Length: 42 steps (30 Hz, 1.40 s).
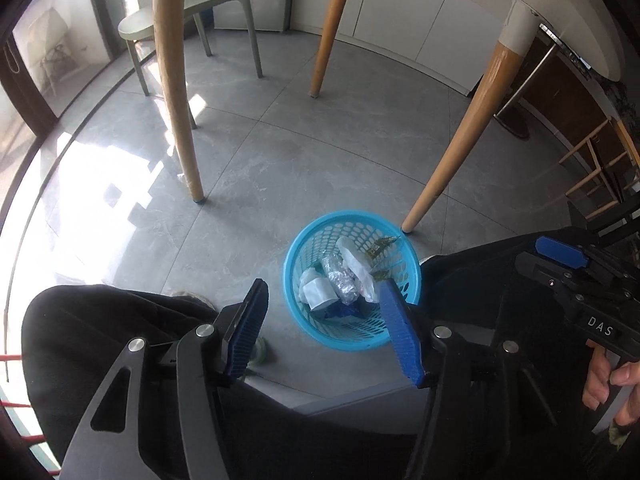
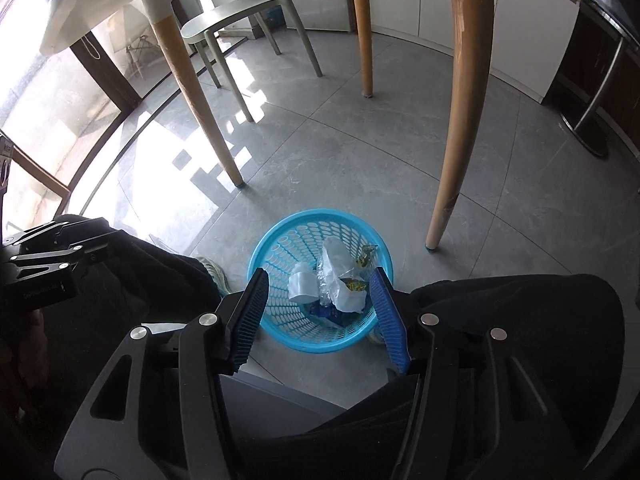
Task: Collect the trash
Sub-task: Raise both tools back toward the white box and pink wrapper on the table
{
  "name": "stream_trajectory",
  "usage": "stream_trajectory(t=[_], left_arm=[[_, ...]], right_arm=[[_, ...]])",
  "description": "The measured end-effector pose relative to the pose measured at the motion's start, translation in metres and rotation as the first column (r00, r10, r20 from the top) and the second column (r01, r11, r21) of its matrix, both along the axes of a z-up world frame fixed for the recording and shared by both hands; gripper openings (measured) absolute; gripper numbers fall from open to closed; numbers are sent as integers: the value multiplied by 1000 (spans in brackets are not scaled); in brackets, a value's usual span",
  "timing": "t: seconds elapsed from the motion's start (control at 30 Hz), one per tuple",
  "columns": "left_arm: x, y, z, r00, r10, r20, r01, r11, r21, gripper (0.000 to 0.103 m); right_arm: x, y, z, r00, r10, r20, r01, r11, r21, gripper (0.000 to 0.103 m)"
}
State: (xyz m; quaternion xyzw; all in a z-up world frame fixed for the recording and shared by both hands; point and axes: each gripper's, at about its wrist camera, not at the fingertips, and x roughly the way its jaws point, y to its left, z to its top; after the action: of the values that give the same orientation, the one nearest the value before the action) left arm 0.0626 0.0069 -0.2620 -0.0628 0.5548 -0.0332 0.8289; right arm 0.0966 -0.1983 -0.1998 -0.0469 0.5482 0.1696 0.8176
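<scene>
Both hand-held grippers are hovering above a round, perforated, light-blue plastic basket (image 2: 320, 280) that is standing on the grey tiled floor (image 1: 340, 160) between the person's knees, which are clad in black trousers (image 1: 100, 340).

The left gripper (image 1: 320, 292) is pointing steeply downward with its blue ribbed fingers (image 1: 248, 332) standing spread; nothing is lying between them. The right gripper (image 2: 318, 284) is pointing down likewise, its blue fingers (image 2: 388, 320) parted and gripping nothing. In the left wrist view the right gripper's black body is showing at the right edge, with a hand (image 1: 608, 380) wrapping its handle.

The trash is lying inside the basket: a white paper cup (image 2: 302, 286) on its side, a crumpled clear plastic bottle (image 1: 342, 284), a white plastic bag (image 2: 344, 280), a yellow-green printed wrapper (image 2: 356, 286) and a blue packet (image 2: 326, 312) at the bottom. These items are touching one another in a loose heap.

The basket is sitting near a tapered pale wooden table leg (image 2: 456, 140), whose foot is resting on the floor just beside the rim. Two further wooden legs (image 1: 176, 100) are standing farther off under a white round tabletop (image 1: 580, 20). A pale green plastic chair (image 2: 240, 16) is standing beyond them, near sunlit glass doors (image 2: 40, 100). A worn shoe (image 2: 214, 272) is showing just beside the basket.
</scene>
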Motion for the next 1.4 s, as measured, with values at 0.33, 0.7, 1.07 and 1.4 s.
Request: stream_trajectory(t=[0.33, 0.7, 1.07, 1.4], left_arm=[[-21, -5, 68, 986, -35, 164, 22, 997, 80, 76], [-29, 3, 135, 914, -11, 406, -56, 987, 153, 83], [-8, 23, 177, 871, 25, 491, -81, 992, 93, 89], [23, 56, 203, 829, 81, 553, -108, 994, 16, 94]], right_arm=[[-26, -9, 78, 984, 0, 179, -6, 999, 32, 63], [-34, -6, 157, 939, -23, 344, -12, 995, 98, 70], [-8, 7, 190, 915, -41, 402, -11, 992, 125, 80], [36, 39, 217, 898, -48, 437, -23, 987, 156, 90]])
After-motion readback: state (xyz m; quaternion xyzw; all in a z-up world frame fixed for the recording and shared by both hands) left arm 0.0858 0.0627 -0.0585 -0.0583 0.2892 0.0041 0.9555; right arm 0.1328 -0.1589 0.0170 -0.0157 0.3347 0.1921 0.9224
